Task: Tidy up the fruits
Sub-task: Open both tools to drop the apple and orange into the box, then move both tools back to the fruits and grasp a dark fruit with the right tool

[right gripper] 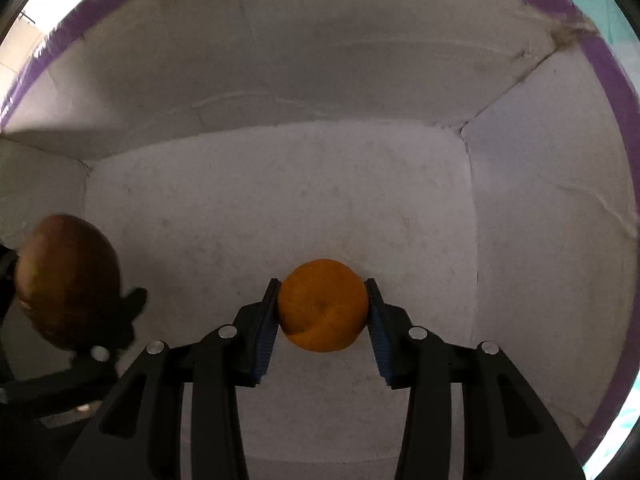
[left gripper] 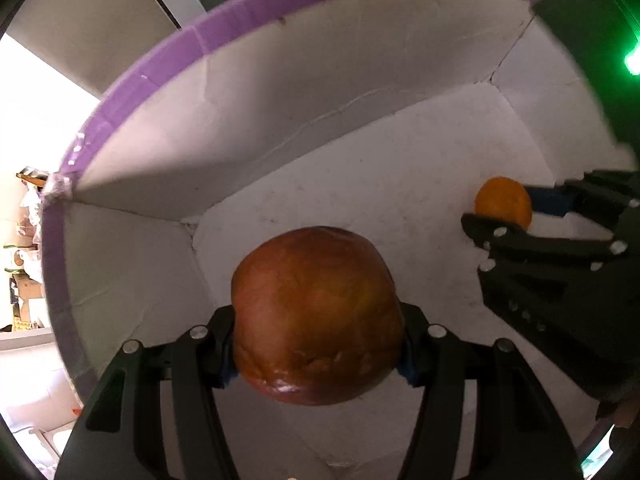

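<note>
- Fruit drop-off looks like the step in hand: both your tools are inside the white cardboard box w/ purple taped rim [left gripper: 132, 76], each carrying a fruit.
- Left gripper [left gripper: 316, 348] is pinching the big red-brown round apple [left gripper: 316, 316] btwn its blue pads; apple sits near the box's left inner corner, can't tell if it's touching the floor.
- Right gripper [right gripper: 323, 312] is clamped on the small round orange mandarin [right gripper: 323, 305], pads pressing both sides, low over the box floor, roughly mid-box.
- From the left wrist cam, the mandarin is well apart from the apple, off to the right.
- Next move, imo: lower each fruit till it rests on the floor, then spread the fingers slowly & back out straight, so the fruit doesn't roll. Round fruit on flat cardboard will likely wander, so keep them spaced.
- Labels/writing: none readable on box, fruit or tools.
</note>
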Demonstrator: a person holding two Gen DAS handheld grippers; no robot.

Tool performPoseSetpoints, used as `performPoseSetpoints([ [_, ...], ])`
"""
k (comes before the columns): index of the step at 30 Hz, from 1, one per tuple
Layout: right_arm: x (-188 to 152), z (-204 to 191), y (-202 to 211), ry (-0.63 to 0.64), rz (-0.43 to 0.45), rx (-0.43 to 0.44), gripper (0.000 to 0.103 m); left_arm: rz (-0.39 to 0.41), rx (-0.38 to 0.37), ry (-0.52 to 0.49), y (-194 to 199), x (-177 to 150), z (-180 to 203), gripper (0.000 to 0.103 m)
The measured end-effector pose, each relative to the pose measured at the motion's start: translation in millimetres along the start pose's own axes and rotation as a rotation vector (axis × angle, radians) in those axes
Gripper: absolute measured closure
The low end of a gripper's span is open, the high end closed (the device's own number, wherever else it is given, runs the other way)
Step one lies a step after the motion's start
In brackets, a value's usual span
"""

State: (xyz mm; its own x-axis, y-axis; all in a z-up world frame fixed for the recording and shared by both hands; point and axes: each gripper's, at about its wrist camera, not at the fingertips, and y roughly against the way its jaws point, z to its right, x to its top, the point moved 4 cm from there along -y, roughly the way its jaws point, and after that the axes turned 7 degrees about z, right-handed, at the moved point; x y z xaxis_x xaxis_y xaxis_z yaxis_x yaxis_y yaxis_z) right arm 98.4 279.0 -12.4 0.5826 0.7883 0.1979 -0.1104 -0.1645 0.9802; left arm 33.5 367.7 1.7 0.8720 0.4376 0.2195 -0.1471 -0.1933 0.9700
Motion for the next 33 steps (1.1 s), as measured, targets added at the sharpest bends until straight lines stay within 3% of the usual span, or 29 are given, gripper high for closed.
performPoseSetpoints([
  [3,3.5,3.3,1.8,-0.015,-0.01,-0.005,0.044,0.018,0.016,-0.015,1.4,4.5,2.9,0.04],
  [8,6.6,14.5,42.4,-0.047,0.105,-0.049,0.042,0.085,0.033,-0.045,13.9,8.8,8.6,0.021],
  [10,0.6,17.8,83.3,-0.055,0.216,-0.083,0.032,0.123,0.026,-0.053,24.4,10.4,12.5,0.021],
  [13,-21.3,29.7,142.4,-0.101,0.395,-0.079,0.027,0.259,0.039,-0.08,54.8,16.9,23.2,0.019],
  [17,-93.0,73.1,217.3,-0.228,0.692,-0.096,0.016,0.477,-0.112,-0.107,115.2,34.7,62.7,0.007],
  [19,-146.6,103.0,230.9,-0.342,0.769,-0.133,0.016,0.538,-0.185,-0.141,136.1,47.0,97.7,0.003],
  [22,-220.0,133.9,214.9,-0.521,0.75,-0.197,0.016,0.547,-0.264,-0.196,153.9,51.6,144.4,0.003],
  [24,-258.9,168.1,198.3,-0.645,0.68,-0.239,0.016,0.519,-0.309,-0.237,148.8,51.1,178.0,0.003],
  [27,-314.8,216.8,173.8,-0.823,0.622,-0.296,0.016,0.508,-0.327,-0.281,146.9,47.3,211.7,0.003],
  [29,-343.4,238.7,161.9,-0.891,0.589,-0.339,0.016,0.518,-0.367,-0.311,146.0,35.5,233.7,0.003],
  [33,-377.3,284.2,115.5,-0.948,0.481,-0.385,0.016,0.54,-0.437,-0.494,156.0,-7.9,296.9,0.003],
])
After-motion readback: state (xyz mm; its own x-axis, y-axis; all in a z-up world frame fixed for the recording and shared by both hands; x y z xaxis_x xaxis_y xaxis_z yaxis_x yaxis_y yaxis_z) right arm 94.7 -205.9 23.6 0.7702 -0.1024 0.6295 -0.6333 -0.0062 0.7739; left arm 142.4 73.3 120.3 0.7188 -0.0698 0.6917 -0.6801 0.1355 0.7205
